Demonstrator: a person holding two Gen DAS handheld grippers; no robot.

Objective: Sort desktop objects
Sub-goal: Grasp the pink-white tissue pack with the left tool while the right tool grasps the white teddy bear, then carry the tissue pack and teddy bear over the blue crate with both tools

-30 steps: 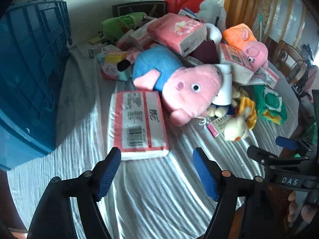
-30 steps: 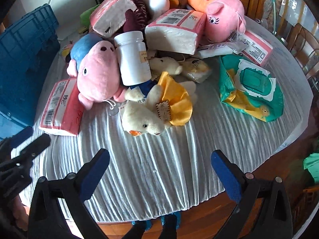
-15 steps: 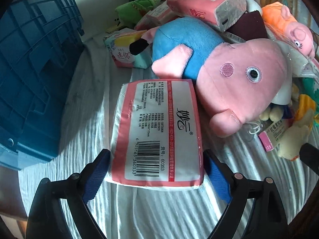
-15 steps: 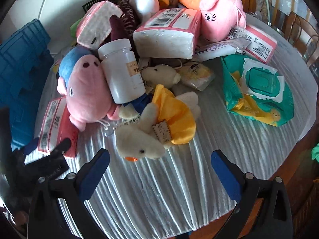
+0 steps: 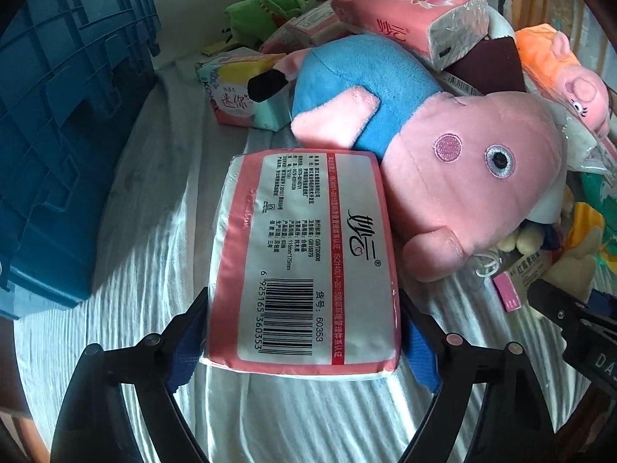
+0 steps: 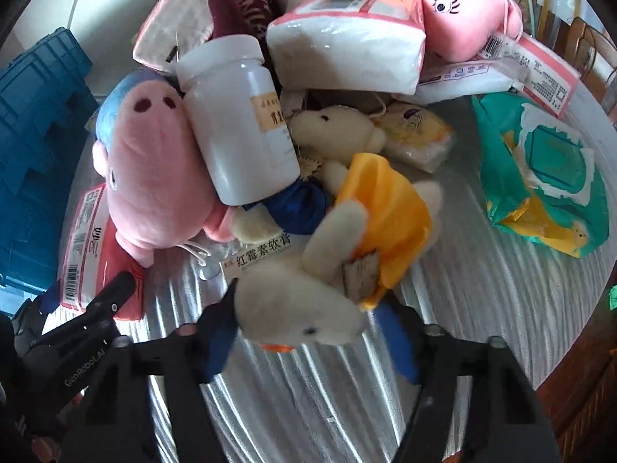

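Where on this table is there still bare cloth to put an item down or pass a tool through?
Bare cloth runs between the blue crate and the tissue pack at the left tool. Another patch lies between the yellow-dressed plush and the green wipes pack. Behind the blue-and-pink pig plush, items are piled up.

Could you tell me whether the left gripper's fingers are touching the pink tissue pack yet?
Touching. In the left wrist view the blue pads press against both long sides of the pink tissue pack, with no gap showing on either side of the left gripper.
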